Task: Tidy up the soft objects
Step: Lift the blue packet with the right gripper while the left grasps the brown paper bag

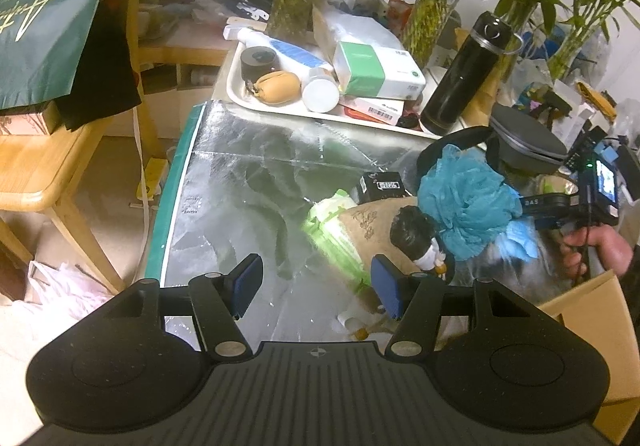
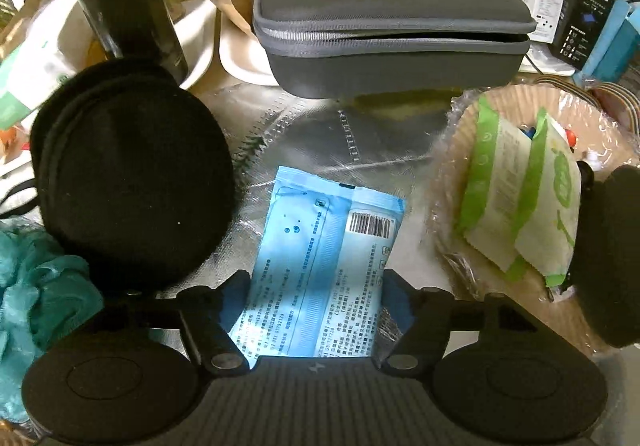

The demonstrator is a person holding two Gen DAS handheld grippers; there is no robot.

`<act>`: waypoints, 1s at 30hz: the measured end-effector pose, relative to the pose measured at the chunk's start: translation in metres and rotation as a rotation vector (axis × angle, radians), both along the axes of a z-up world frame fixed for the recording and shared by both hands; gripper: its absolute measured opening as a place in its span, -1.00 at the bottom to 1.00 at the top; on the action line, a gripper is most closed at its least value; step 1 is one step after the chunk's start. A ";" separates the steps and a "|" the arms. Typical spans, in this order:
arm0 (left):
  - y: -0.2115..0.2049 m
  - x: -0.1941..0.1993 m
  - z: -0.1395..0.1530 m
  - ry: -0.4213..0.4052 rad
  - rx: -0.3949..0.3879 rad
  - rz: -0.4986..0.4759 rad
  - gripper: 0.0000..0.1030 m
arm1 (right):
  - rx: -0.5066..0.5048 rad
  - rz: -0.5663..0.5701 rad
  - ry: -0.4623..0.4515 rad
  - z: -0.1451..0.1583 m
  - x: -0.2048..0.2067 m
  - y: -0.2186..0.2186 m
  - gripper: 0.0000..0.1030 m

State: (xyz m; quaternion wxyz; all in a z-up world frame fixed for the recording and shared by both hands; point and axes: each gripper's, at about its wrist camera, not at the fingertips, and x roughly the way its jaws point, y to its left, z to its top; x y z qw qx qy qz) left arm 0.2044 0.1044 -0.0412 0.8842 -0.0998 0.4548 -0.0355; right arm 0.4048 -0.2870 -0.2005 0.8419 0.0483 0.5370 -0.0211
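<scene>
Blue packet lies lengthwise between my right claw's part-open jaws; whether pads press it, I can't tell.

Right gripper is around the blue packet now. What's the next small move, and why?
Probably close the right gripper fully, then lift. The blue packet lies flat on the silver mat between both pads, which sit at its edges, so a firmer pinch seems needed first.
</scene>
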 end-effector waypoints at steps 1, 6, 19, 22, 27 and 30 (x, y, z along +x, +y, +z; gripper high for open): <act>-0.001 0.002 0.000 0.000 -0.002 -0.005 0.14 | 0.022 0.000 0.000 0.003 -0.001 -0.002 0.39; -0.004 0.017 -0.003 0.005 -0.007 -0.041 0.14 | 0.065 0.042 -0.063 0.034 -0.014 -0.001 0.39; 0.004 0.071 -0.060 0.183 -0.335 -0.166 0.10 | 0.136 0.187 -0.214 0.095 -0.062 0.005 0.39; 0.007 0.081 -0.081 0.242 -0.457 -0.156 -0.07 | 0.196 0.179 -0.223 0.100 -0.068 -0.001 0.39; 0.008 0.091 -0.108 0.322 -0.551 -0.122 -0.21 | 0.246 0.163 -0.243 0.106 -0.073 -0.011 0.39; 0.008 0.095 -0.116 0.337 -0.592 -0.099 -0.36 | 0.270 0.148 -0.238 0.105 -0.073 -0.015 0.39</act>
